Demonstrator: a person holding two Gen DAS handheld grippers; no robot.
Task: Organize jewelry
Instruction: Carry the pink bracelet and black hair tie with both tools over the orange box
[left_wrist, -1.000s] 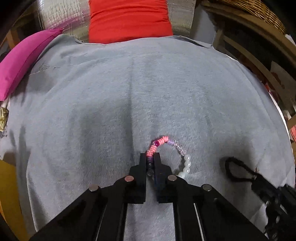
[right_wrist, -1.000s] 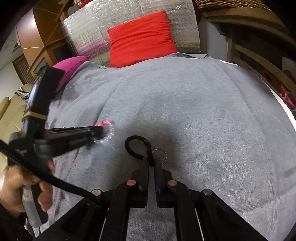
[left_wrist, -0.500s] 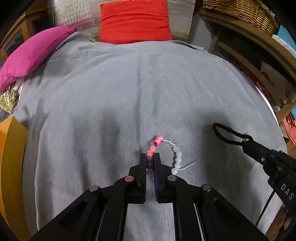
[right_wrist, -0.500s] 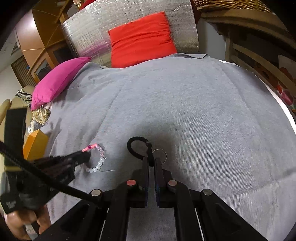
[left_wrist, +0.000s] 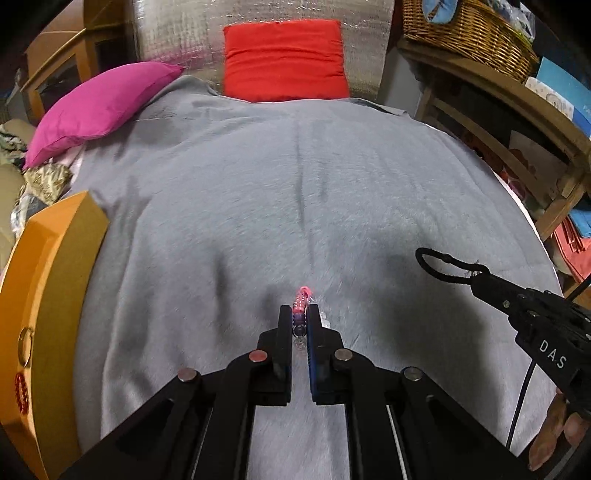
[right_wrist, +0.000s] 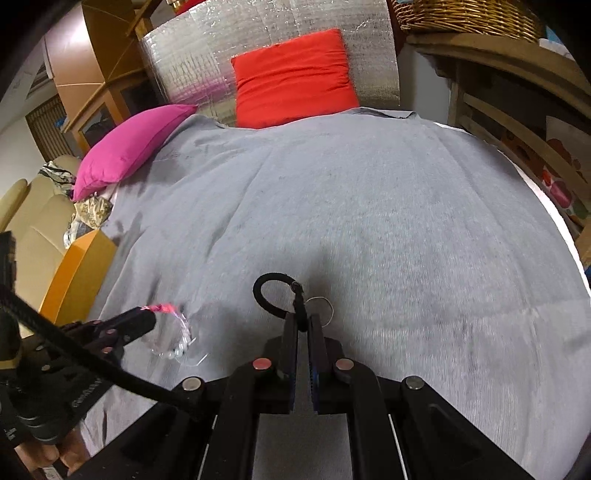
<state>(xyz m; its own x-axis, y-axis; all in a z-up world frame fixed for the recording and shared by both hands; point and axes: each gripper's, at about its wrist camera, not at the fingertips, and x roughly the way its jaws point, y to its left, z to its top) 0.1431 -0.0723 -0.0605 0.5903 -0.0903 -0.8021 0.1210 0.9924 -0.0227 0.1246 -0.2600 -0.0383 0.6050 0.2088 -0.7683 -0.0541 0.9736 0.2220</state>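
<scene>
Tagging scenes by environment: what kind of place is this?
Probably a home living room or bedroom: a soft surface under a grey fleece blanket, red square cushion and magenta pillow at its far end, a woven wicker basket on wooden shelving.

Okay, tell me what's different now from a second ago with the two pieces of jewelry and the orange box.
The left hand-held gripper has carried the beaded bracelet back and up off the grey blanket, toward the orange box, which has come into view at the left. The right hand-held gripper pulled back a little with the black cord loop. Both stay clamped on their pieces; nothing was released.
</scene>
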